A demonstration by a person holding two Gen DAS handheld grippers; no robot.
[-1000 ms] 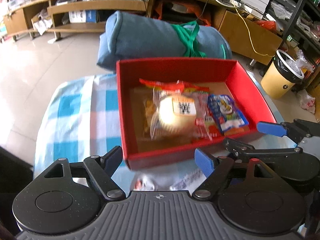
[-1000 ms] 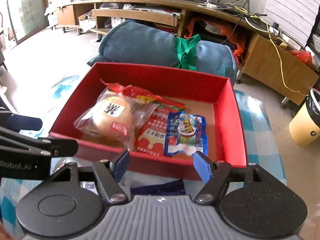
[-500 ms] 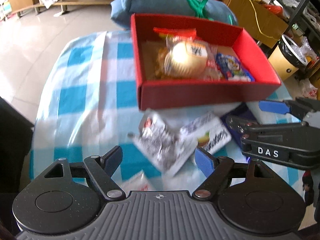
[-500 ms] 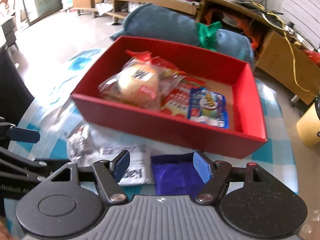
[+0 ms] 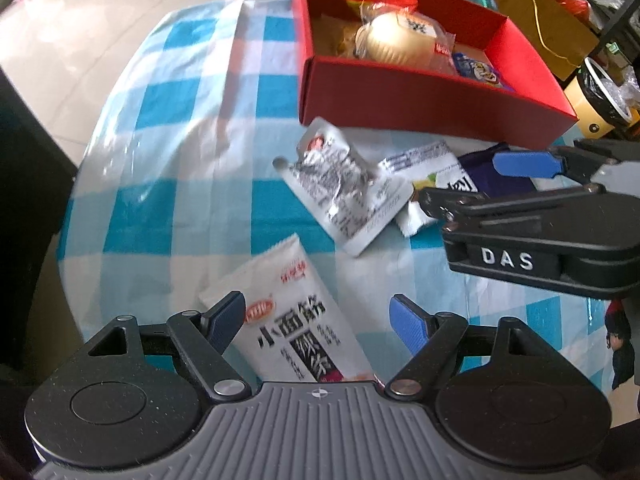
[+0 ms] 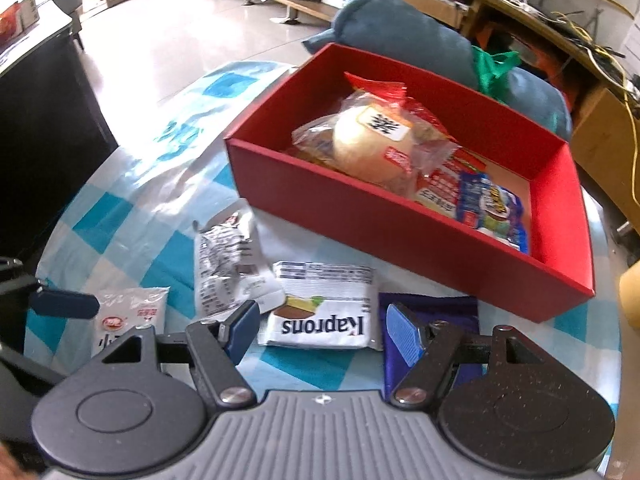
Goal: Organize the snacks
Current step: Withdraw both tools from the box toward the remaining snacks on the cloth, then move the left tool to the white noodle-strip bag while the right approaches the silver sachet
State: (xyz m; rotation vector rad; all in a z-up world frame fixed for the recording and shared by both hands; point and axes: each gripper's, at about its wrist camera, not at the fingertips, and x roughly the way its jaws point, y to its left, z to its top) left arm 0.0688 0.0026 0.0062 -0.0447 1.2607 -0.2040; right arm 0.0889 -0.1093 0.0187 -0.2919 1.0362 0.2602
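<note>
Left gripper (image 5: 318, 316): jaws stand apart with nothing clamped; the blue pads touch nothing. A white noodle-snack packet (image 5: 296, 320) with red logo and black characters lies flat on the cloth below and between the fingers.

Right gripper (image 6: 318, 326): jaws likewise apart and holding nothing. Below the gap lies a white Kaprons packet (image 6: 324, 312), print upside down in the right wrist view. A dark purple packet (image 6: 444, 312) lies under the right finger, just beside the Kaprons packet.

A crumpled silver packet (image 5: 340, 184) lies to the left of the Kaprons packet, overlapping its edge, between the loose packets and the box.

The red box (image 6: 400, 232) sits open-topped on the blue-and-white checked tablecloth (image 5: 168, 152), beyond all four loose packets. It contains a round bun in clear wrap (image 6: 372, 144), a red packet (image 6: 440, 184) partly beneath the bun, and a blue packet (image 6: 492, 208) toward the right end.

Behind the box: a rolled blue bundle (image 6: 400, 36) tied with green strap. A yellow waste bin (image 5: 596, 100) stands on the floor to the right
</note>
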